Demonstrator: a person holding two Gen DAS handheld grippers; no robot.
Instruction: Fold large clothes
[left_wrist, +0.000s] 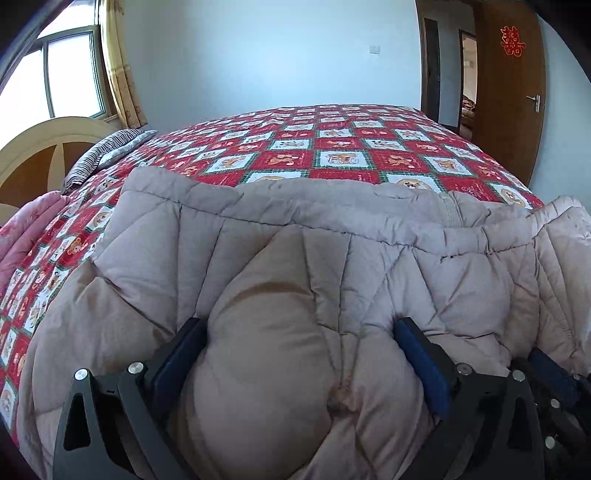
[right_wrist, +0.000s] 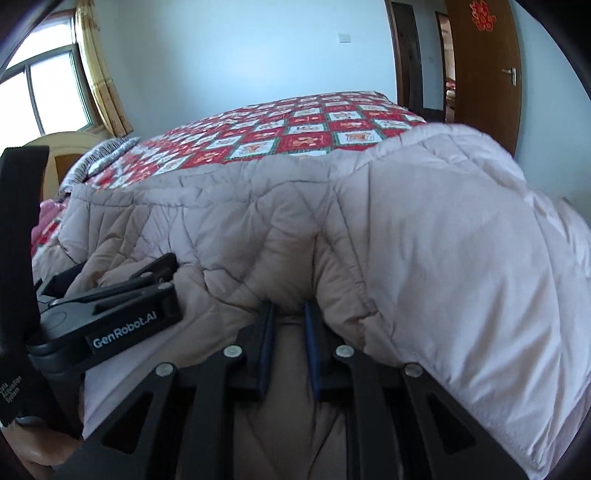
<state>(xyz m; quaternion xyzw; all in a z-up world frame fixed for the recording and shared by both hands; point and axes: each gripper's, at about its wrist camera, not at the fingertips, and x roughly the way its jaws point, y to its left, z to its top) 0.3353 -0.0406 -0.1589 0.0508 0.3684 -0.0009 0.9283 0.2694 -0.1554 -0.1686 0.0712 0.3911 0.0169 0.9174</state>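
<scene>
Both tools clamp the padded coat (left_wrist: 332, 258) (long axis across bed (left_wrist: 332, 147)); left tool (left_wrist: 295, 332), right tool (right_wrist: 288, 317).

The quilted coat (left_wrist: 332, 280) runs off the lower frame edge, hiding the bed's (left_wrist: 332, 147) near side; its far right fold (right_wrist: 480, 166) blurs.

A puffy beige quilted coat (left_wrist: 332, 266) lies on the red-and-white checked bedspread (left_wrist: 332, 147); the left gripper (left_wrist: 301, 328) straddles a thick bulging fold, pads pressing its sides.
</scene>
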